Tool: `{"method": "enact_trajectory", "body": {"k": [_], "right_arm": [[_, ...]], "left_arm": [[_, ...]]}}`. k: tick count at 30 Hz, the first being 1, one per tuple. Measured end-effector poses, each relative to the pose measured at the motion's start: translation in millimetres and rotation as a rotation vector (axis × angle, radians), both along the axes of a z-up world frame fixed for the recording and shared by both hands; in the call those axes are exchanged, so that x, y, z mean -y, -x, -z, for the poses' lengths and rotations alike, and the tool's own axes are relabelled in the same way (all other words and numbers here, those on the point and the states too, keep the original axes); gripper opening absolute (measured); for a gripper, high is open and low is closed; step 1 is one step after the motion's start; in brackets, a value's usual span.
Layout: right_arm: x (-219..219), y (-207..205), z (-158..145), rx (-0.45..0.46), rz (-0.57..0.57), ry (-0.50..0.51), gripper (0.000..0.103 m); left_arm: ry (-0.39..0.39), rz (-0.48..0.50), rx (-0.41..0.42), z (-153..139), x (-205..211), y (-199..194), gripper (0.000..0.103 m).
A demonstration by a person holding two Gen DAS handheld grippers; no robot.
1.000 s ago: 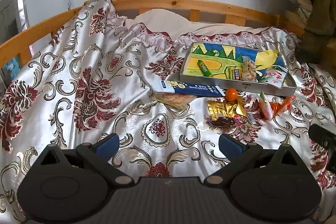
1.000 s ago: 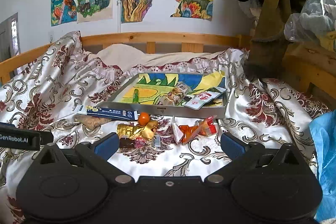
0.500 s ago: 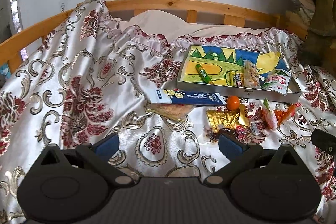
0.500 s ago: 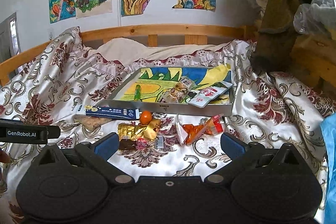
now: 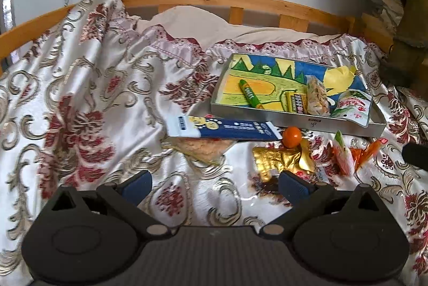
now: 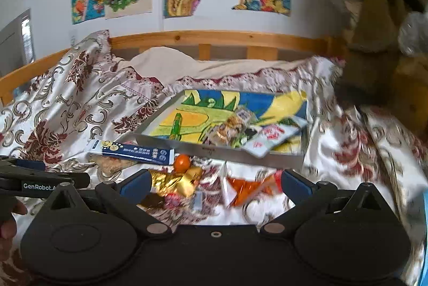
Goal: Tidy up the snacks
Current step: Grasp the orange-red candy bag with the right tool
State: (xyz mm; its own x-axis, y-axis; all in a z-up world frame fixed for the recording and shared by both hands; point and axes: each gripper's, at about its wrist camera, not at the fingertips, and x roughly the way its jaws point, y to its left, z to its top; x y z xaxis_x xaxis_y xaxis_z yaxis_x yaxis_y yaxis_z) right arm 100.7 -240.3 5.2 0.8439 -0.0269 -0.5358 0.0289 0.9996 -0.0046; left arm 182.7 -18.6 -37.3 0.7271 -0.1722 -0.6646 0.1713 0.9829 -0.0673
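1. Left tongs [image 5: 214, 185] and right tongs [image 6: 214, 183] both stood wide apart, gripping nothing, above the bed [image 5: 93, 104].
2. Just beyond lay loose snacks: gold packet [image 5: 281, 158], orange ball [image 5: 292, 136], blue box [image 5: 224, 127].
3. Farther, the tray [image 5: 299, 122] held a green tube [image 5: 251, 94] and packets.
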Motion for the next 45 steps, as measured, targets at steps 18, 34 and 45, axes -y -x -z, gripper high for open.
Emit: {"method": "enact_trajectory", "body": {"k": [18,34,45], "right_arm": [[79.7,-70.7,55.9,-0.262,0.129,-0.351,0.102],[101.7,-105.7,103.9,-0.336,0.233,-0.632,0.084],[76.3,-127.2,110.7,-0.35,0.122,-0.501,0.048]], "left_arm": [[-0.081,0.311,0.035,49.8,51.0,-27.0,0.103],[-0.064,0.52,0.041,58.6,69.4,-47.8,0.094],[-0.016,0.574,-0.06,62.0,68.4,-58.0,0.094]]}}
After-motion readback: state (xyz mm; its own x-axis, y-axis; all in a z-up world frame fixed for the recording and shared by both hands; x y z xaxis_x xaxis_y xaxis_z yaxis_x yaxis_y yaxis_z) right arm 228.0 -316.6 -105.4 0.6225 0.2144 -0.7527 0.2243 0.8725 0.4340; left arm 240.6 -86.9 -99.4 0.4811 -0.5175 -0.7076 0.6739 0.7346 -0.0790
